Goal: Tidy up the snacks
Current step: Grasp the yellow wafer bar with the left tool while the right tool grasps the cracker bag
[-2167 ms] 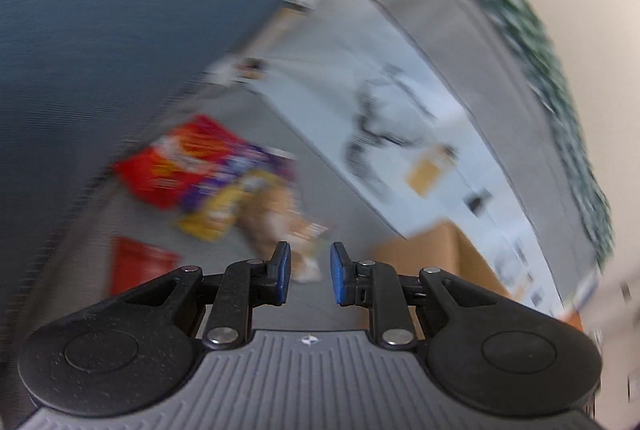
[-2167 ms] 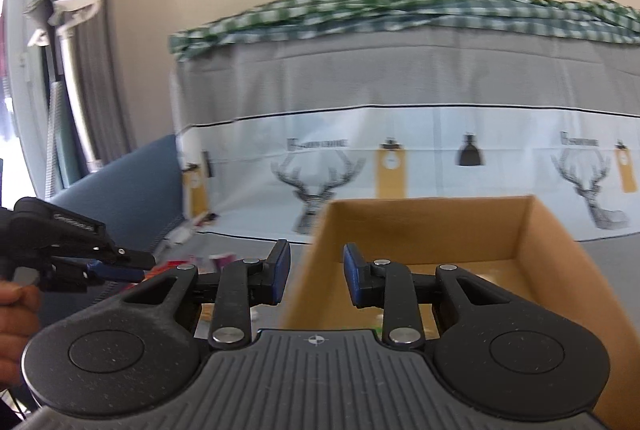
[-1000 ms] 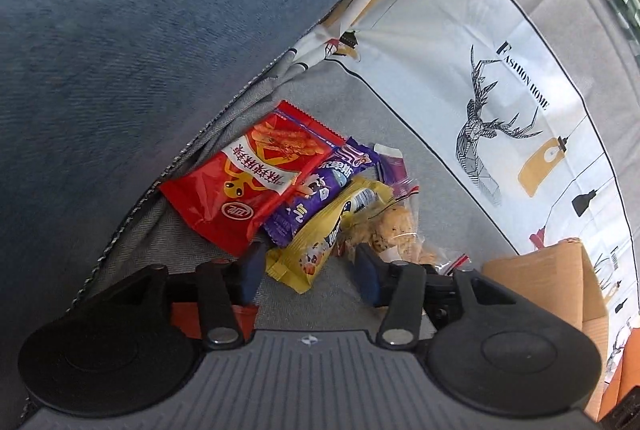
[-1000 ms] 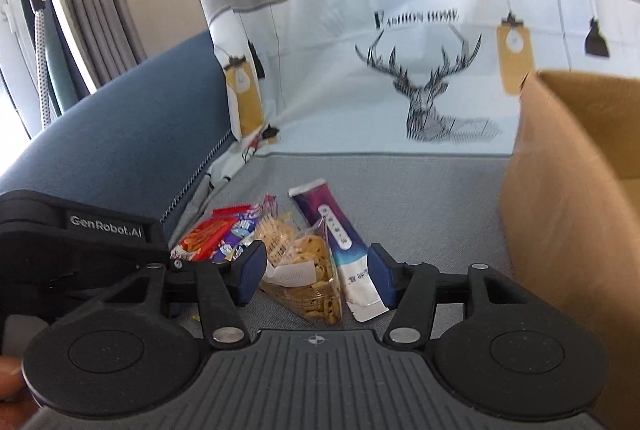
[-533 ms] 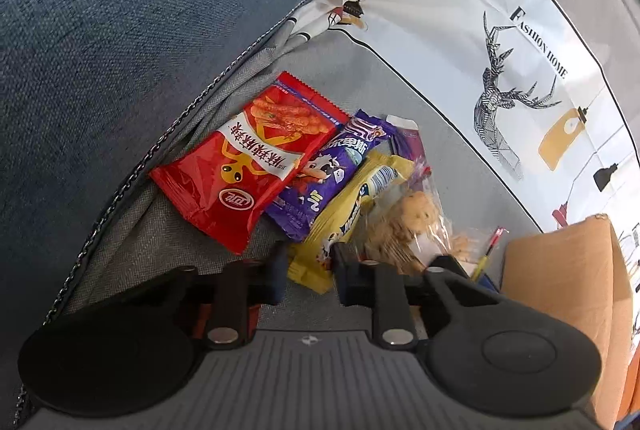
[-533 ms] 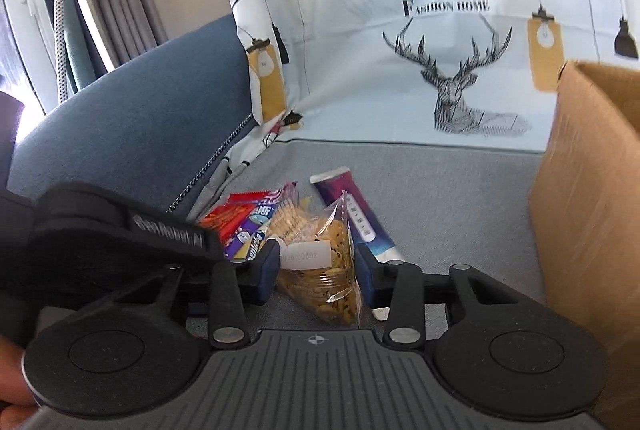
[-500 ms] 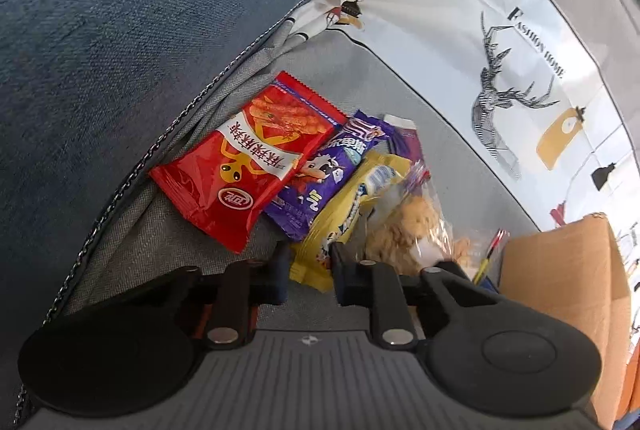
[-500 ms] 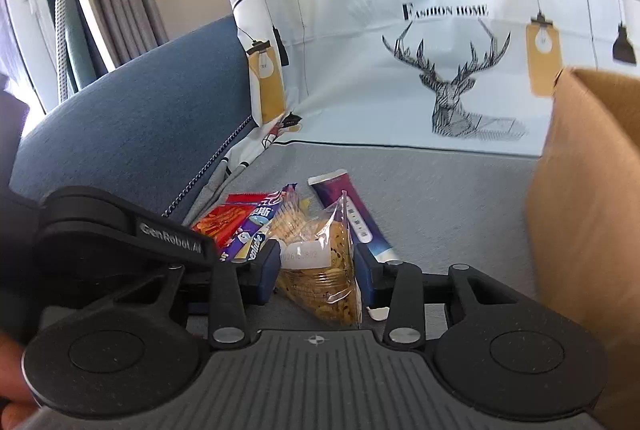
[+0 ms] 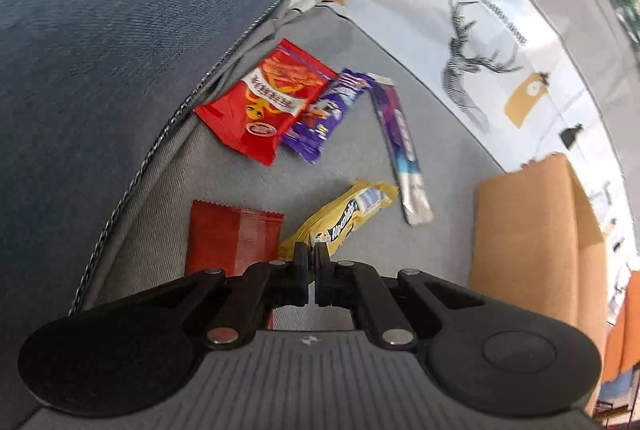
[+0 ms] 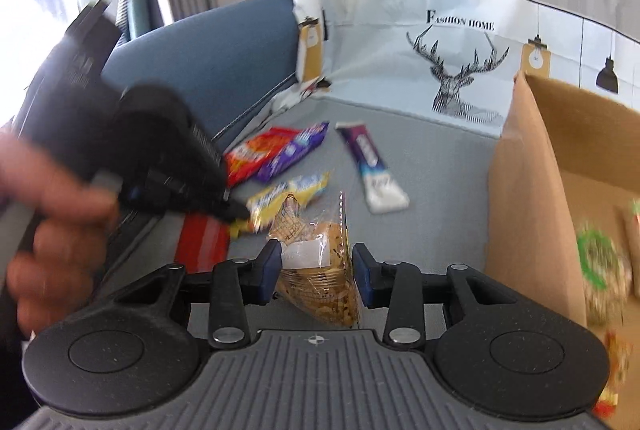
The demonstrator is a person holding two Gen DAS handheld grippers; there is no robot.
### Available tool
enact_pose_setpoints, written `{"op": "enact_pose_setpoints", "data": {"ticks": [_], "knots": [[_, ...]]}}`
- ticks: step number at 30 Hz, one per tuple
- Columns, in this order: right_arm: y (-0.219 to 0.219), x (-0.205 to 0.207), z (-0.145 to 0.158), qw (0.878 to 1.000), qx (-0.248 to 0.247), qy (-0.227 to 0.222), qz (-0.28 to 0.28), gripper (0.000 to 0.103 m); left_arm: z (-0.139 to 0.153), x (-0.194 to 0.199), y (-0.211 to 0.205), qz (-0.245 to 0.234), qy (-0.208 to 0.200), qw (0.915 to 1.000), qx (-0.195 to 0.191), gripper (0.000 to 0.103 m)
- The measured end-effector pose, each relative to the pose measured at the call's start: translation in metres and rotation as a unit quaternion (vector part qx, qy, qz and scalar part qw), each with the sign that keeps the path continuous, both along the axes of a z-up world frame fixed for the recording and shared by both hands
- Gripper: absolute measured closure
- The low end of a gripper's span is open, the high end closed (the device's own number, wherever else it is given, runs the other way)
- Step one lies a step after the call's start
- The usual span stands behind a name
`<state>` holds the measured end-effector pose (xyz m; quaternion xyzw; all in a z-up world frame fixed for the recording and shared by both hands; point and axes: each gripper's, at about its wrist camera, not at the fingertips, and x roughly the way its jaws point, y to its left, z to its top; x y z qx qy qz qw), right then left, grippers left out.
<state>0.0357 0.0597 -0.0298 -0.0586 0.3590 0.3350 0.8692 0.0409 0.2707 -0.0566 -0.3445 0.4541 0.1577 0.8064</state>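
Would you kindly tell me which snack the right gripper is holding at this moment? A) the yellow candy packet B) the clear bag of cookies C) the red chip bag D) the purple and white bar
B: in the right wrist view the right gripper has its fingers pressed on both sides of the clear bag of cookies, while the other snacks lie beyond it on the grey cushion.

"fashion home" on deer-print cover [image 10: 460, 26]

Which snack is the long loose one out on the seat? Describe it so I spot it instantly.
Start at the cardboard box on the grey sofa seat. Just beside its near wall lies a long narrow stick pack, alone and touching nothing. It is purple fading to a white end, slimmer than every other packet.
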Motion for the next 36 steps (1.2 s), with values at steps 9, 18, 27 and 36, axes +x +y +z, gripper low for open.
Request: {"op": "enact_pose_setpoints", "data": {"ticks": [9, 18, 27, 36], "knots": [[-0.026, -0.004, -0.020, 0.984, 0.118, 0.131, 0.002, 0.059, 0.001, -0.008, 0.003, -0.004, 0.012, 0.9999, -0.011, 0.089], [-0.006, -0.025, -0.009, 0.999, 0.029, -0.027, 0.024, 0.021, 0.003, 0.011, -0.007, -0.032, -0.003, 0.9995, 0.002, 0.068], [0.018, -0.025, -0.024, 0.998, -0.010, -0.016, 0.064, 0.011, -0.008, 0.035, -0.022, -0.078, 0.029, 0.9954, 0.047, 0.047], [0.026, -0.010, -0.041, 0.999, -0.012, 0.016, 0.048, 0.015, -0.022, 0.048, -0.025, -0.096, 0.054, 0.9928, 0.048, 0.046]]}}
